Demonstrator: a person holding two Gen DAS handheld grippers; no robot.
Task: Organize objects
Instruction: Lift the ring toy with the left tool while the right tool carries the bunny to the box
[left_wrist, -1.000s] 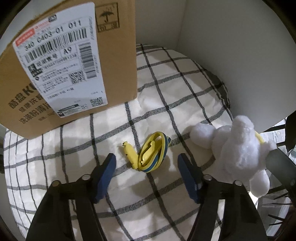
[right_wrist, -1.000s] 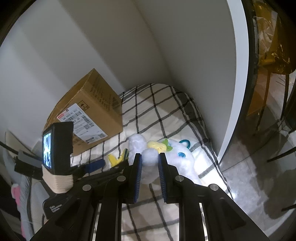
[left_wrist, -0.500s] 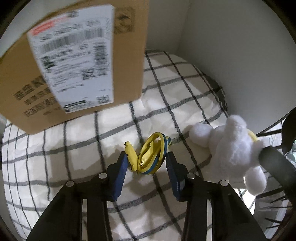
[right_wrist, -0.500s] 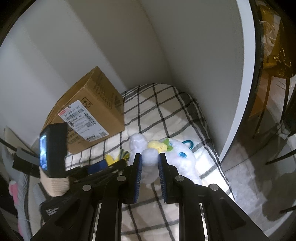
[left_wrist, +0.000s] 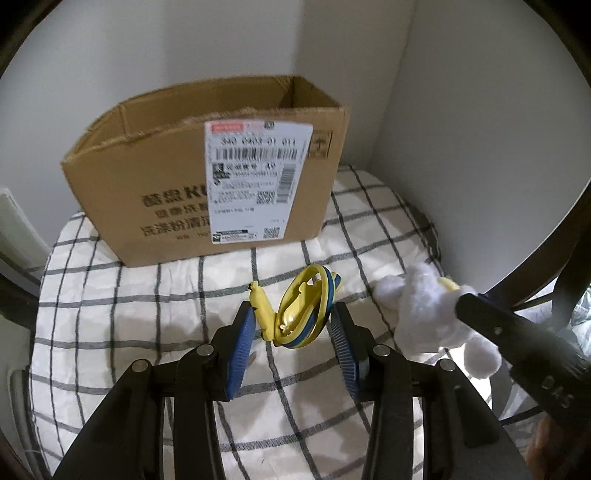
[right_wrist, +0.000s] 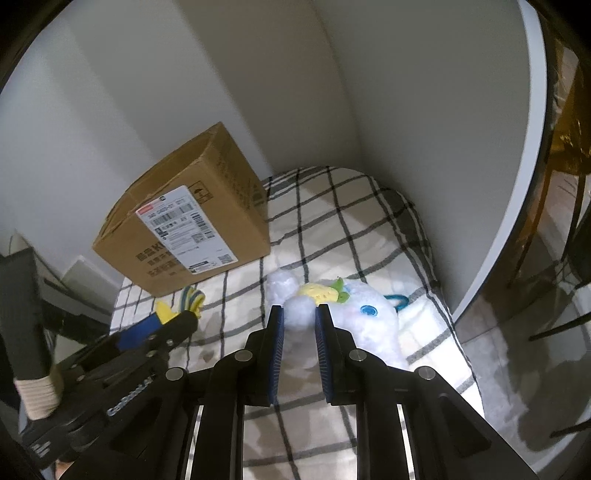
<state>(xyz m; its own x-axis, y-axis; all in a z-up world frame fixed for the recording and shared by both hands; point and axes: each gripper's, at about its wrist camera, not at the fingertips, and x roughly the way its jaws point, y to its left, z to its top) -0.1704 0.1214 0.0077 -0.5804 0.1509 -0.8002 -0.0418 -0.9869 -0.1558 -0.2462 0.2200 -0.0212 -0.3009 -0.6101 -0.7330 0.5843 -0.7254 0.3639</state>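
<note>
Blue ribbed fingers (left_wrist: 244, 341) of the left gripper (left_wrist: 291, 332) pinch the yellow-and-blue plastic ring toy (left_wrist: 301, 312) above the checked blanket (left_wrist: 110, 295), presumably bound for the open cardboard box (left_wrist: 207, 192), while the right gripper (right_wrist: 298, 325) clamps the white plush animal (right_wrist: 354, 317).

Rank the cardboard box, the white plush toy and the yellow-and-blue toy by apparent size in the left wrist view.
1. cardboard box, largest by far
2. white plush toy, partly hidden by the right gripper
3. yellow-and-blue toy, smallest, between the left gripper fingers

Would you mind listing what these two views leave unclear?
- Inside of the cardboard box: left wrist view, hidden by its front wall.
- Fine print on the shipping label: blurred in that view.
- Lower body of the white plush toy: right wrist view, behind the right gripper.
</note>
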